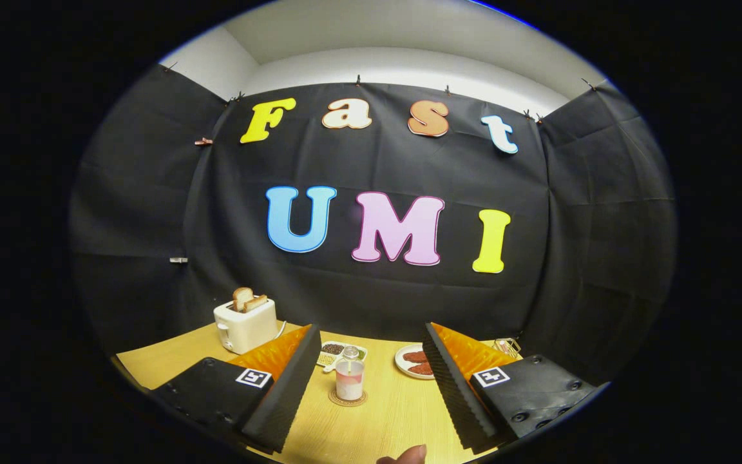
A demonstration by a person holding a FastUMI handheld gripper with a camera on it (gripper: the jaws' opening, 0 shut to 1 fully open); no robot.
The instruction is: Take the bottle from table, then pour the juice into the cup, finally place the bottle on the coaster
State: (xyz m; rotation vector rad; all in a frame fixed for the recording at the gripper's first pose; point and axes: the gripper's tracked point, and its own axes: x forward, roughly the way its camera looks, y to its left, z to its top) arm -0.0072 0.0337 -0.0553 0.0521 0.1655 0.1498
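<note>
A clear bottle with pink juice in its lower part stands upright on a round brown coaster on the wooden table. A small clear round top shows just above it; I cannot tell whether that is the bottle's own mouth or a separate vessel behind. My gripper is open, its fingers spread wide to either side. The bottle stands between them and a little ahead, touching neither.
A white toaster with bread slices stands beyond the left finger. Behind the bottle lies a small tray of beans. A white plate with red food sits by the right finger. A person's fingertip shows below.
</note>
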